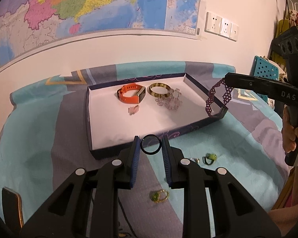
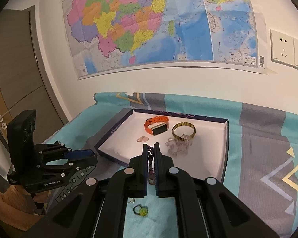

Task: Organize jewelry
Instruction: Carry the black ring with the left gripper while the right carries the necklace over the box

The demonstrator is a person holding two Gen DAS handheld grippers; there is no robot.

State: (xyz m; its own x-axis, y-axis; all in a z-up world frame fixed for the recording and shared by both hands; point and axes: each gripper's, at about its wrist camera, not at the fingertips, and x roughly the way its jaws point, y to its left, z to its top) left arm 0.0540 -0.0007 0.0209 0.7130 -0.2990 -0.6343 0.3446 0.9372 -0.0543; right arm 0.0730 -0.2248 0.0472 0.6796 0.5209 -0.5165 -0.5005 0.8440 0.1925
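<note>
My left gripper is shut on a thin black ring, held just over the near rim of the dark blue tray. On the tray's white floor lie an orange watch, a mottled bangle, a clear bead bracelet and a small pink piece. My right gripper is shut on a purple beaded bracelet. In the left wrist view that bracelet dangles from the right gripper over the tray's right near corner.
On the teal and grey cloth in front of the tray lie a green ring, a small silver ring and a gold ring with a green stone. A wall with a map stands close behind. A blue perforated basket sits at right.
</note>
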